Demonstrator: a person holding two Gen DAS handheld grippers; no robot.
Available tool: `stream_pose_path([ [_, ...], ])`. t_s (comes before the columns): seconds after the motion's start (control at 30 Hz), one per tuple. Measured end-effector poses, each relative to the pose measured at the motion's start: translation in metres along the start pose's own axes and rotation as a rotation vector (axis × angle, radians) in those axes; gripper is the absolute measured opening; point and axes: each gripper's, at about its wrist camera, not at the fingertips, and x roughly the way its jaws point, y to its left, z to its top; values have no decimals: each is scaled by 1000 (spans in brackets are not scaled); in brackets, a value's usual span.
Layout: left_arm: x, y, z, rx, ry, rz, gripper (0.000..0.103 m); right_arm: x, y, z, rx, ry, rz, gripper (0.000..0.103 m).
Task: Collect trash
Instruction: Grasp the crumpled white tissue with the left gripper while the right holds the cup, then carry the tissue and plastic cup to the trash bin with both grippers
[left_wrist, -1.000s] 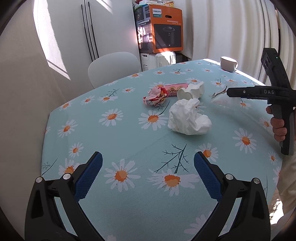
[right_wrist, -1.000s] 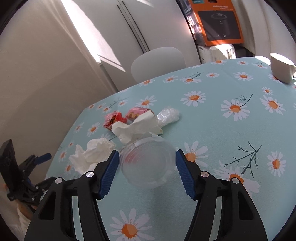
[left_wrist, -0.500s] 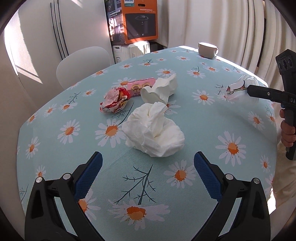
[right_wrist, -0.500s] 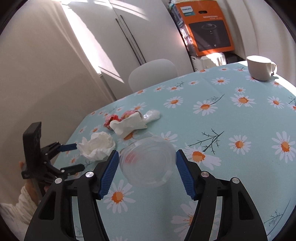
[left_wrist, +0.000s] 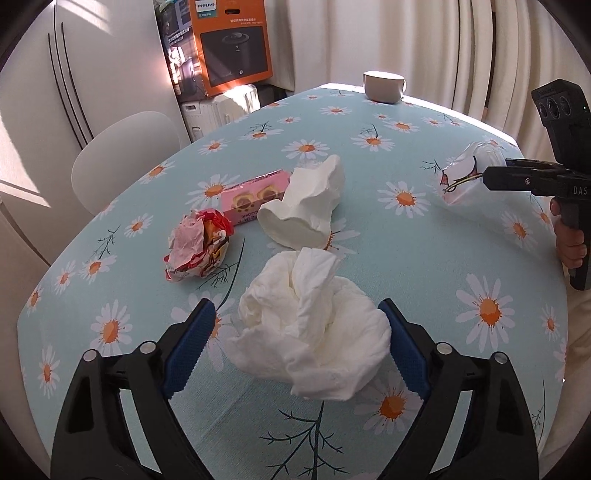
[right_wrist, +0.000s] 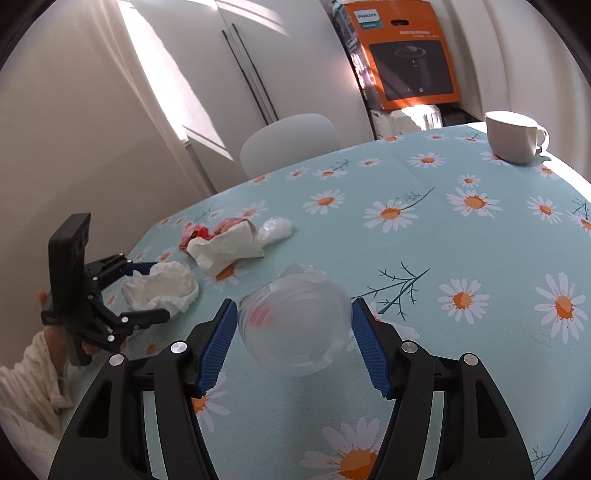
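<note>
Daisy-print cloth covers the surface. Centre-bottom of the left view: a crumpled white tissue lies between the wide-spread fingers of the left gripper, neither pad pressing it. Behind it lie a folded white paper, a red crumpled wrapper and a pink snack packet. Lower centre of the right view: the right gripper clamps a clear plastic cup (base toward the lens). Upper right stands a white mug.
</note>
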Motion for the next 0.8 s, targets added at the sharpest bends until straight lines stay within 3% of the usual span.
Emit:
stream_pose_path([
  [0.07, -4, -5, 2, 10, -7, 11, 59, 0, 1, -1, 1, -6, 3, 60],
  [0.13, -11, -11, 1, 35, -19, 38, 49, -3, 2, -3, 2, -14, 10, 60],
  [0.43, -52, -23, -11, -5, -23, 61, 46, -27, 8, -16, 22, -41, -8, 60],
  [0.8, -91, -72, -13, 21, -68, 75, 46, -85, 6, -46, 75, -121, -41, 60],
])
